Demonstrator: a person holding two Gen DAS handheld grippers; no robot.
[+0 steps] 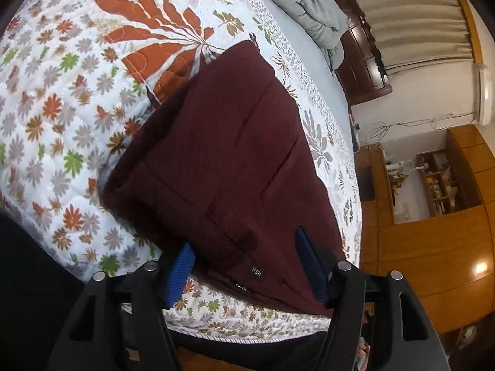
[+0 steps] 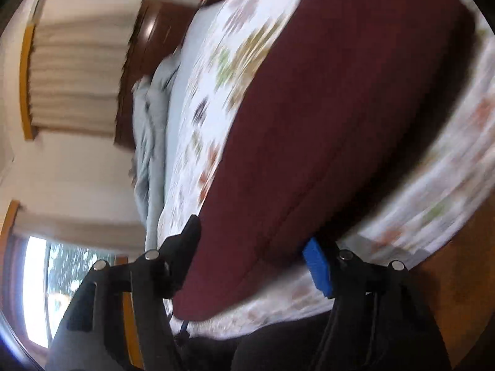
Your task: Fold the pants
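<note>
Folded maroon pants point(image 1: 222, 142) lie flat on a floral quilt point(image 1: 62, 108) near the bed's edge, with two small black labels point(image 1: 256, 272) at their near end. My left gripper point(image 1: 244, 241) is open, its blue pads point(image 1: 181, 269) standing wide on either side of that near end without pressing it. The right wrist view is blurred. There the pants point(image 2: 324, 108) fill the middle of the quilt point(image 2: 222, 61), and my right gripper point(image 2: 252, 232) is open with its fingers spread across the pants' near corner.
A crumpled grey blanket point(image 1: 309, 9) lies at the head of the bed by a dark wooden headboard point(image 1: 362, 55). Wooden cabinets point(image 1: 433, 247) and curtains point(image 1: 417, 15) stand beyond the bed. A window point(image 2: 40, 287) shows at the lower left.
</note>
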